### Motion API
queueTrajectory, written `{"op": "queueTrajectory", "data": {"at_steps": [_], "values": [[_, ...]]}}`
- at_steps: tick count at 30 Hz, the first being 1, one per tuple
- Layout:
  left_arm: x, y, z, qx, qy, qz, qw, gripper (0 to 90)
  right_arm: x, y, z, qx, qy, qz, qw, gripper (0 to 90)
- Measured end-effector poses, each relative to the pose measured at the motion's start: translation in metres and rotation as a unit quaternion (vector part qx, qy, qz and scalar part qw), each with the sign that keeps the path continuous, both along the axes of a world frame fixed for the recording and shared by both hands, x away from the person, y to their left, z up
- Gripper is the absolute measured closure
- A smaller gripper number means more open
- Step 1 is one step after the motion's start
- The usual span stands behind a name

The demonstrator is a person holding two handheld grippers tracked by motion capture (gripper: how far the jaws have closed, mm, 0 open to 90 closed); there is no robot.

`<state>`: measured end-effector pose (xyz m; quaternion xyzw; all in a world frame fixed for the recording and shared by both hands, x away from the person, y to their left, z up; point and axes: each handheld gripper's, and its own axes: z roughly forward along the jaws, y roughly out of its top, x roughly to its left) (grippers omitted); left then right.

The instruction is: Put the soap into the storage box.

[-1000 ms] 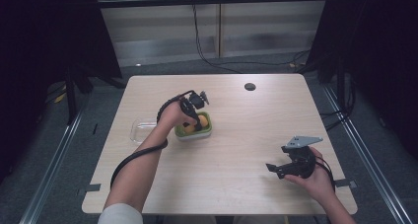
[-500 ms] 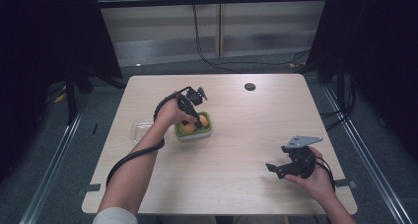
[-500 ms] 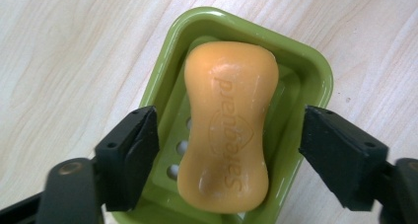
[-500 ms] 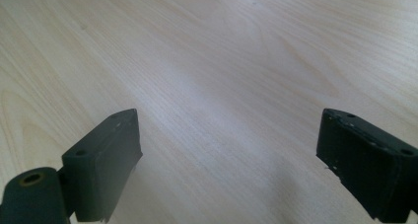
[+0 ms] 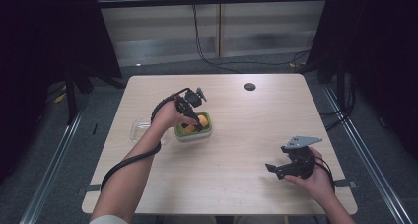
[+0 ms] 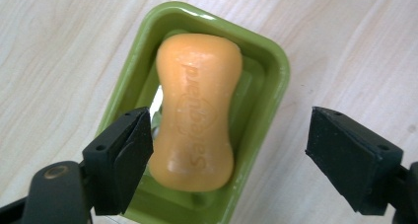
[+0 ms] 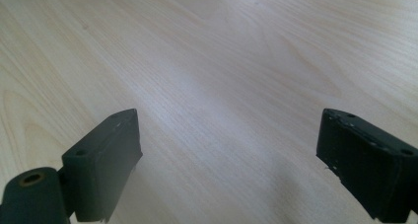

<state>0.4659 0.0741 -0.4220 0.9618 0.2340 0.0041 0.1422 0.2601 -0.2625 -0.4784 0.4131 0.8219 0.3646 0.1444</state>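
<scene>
Soap (image 6: 194,110), an orange bar, lies lengthwise in the green dish (image 6: 268,71), mid-frame in the left gripper view and left of centre on the tabletop (image 5: 236,150) in the high view. That placement looks done! The left gripper (image 6: 226,160) hangs right above it, its jaws having just been opening, now wide apart with the bar between them but untouched. Low right in the high view, the right gripper (image 5: 281,170) idles over bare wood, jaws spread with nothing between them. A clear lid (image 5: 139,130) waits left of the dish; fitting it looks like what remains.
</scene>
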Motion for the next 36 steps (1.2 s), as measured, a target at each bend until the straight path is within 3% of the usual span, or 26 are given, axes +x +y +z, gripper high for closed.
{"op": "queueTrajectory", "data": {"at_steps": [5,6,11,17,25,34,35,36], "values": [[-0.006,-0.001,0.003,-0.007,0.007,-0.006,0.9999,16.9,0.000,0.000,0.000,-0.001,-0.002,0.002,1.0000,9.3],[-0.007,-0.001,0.002,-0.012,0.001,-0.002,0.9999,16.9,0.000,0.001,0.000,-0.001,-0.001,0.001,1.0000,9.3],[-0.010,0.000,0.003,-0.009,0.004,-0.015,0.9998,16.8,0.000,0.001,0.000,-0.001,0.000,0.004,1.0000,9.3],[-0.018,-0.001,0.002,-0.020,0.009,-0.009,0.9997,16.3,0.000,0.001,0.000,0.000,0.001,0.004,1.0000,9.3],[-0.025,-0.001,0.006,-0.026,-0.009,-0.019,0.9995,14.9,0.000,0.003,-0.001,-0.001,0.003,0.007,1.0000,9.3],[-0.033,-0.002,0.010,-0.035,-0.017,-0.021,0.9990,13.9,0.000,0.003,-0.001,-0.001,0.003,0.007,1.0000,9.3],[-0.034,-0.002,0.012,-0.029,-0.012,-0.029,0.9991,13.5,0.000,0.003,0.000,-0.001,0.004,0.007,1.0000,9.2],[-0.035,-0.003,0.010,-0.037,-0.017,-0.027,0.9988,13.2,0.000,0.003,0.000,-0.001,0.002,0.008,1.0000,9.3]]}}
